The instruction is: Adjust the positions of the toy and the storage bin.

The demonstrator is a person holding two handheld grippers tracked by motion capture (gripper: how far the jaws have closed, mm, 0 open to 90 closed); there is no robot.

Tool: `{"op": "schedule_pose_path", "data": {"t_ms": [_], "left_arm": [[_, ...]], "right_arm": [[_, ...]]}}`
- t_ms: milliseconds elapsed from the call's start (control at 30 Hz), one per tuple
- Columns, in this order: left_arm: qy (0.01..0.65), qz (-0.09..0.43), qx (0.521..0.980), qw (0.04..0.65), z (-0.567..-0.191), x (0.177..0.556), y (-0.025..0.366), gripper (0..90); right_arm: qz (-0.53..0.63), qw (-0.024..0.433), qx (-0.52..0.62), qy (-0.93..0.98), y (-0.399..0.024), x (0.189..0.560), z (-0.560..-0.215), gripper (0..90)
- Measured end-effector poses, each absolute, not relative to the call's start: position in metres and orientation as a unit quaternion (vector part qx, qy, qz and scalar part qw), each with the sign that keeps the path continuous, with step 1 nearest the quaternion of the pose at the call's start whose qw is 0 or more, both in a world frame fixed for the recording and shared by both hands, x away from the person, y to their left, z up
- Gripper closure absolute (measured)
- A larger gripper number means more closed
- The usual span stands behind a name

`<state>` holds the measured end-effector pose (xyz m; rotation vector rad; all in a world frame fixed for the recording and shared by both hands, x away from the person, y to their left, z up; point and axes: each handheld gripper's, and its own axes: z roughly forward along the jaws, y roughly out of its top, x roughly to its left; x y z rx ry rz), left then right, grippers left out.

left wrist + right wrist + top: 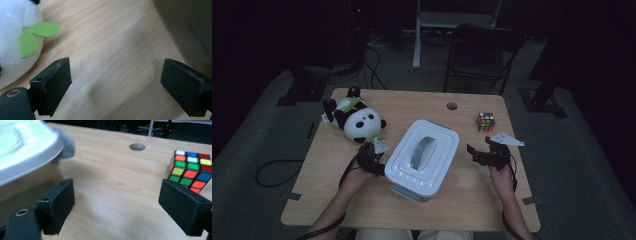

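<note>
The white lidded storage box [422, 159] sat on the counter [472, 195] between both claws, its contents hidden. The left claw [373, 156] gaped empty just beside it; the right claw [479, 154] stood open near the Rubik's cube [485, 121].

Box [422, 157] between panda [354, 119] and cube [485, 121]

Desk [472, 200]: one, light wood, with one round hole [452, 106] in its top.
Lidded white box [422, 157]: one, between the two claws.
Plush panda [357, 120]: one, just beyond the left claw [373, 156], bearing two green leaves [35, 37].
Colour-tiled puzzle cube [485, 121]: one, beyond the right claw [486, 152].
Claws: two, each with two black jaws standing apart over bare wood.
Folding chair [482, 55]: one, on the floor past the desk.
</note>
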<state>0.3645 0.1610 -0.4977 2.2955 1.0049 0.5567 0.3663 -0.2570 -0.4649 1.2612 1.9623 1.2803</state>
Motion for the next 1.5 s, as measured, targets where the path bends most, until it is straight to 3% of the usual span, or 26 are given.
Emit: {"op": "schedule_pose_path", "data": {"t_ms": [233,633,1133,1233,1500], "left_arm": [[0.384,0.201,0.852,0.295,-0.501,0.353,0.169,10.5],[0.392,0.197,0.847,0.299,-0.505,0.327,0.183,10.5],[0.407,0.184,0.837,0.317,-0.517,0.292,0.204,9.4],[0.413,0.17,0.835,0.323,-0.519,0.29,0.206,0.8],[0.411,0.163,0.84,0.314,-0.522,0.284,0.209,0.4]], "right_arm": [[0.452,0.263,0.492,0.696,-0.267,0.389,-0.46,11.9],[0.441,0.248,0.54,0.672,-0.29,0.424,-0.466,11.8],[0.394,0.261,0.588,0.656,-0.298,0.47,-0.482,11.9],[0.386,0.259,0.59,0.66,-0.298,0.475,-0.485,11.9],[0.366,0.253,0.6,0.665,-0.294,0.493,-0.497,11.9]]}}
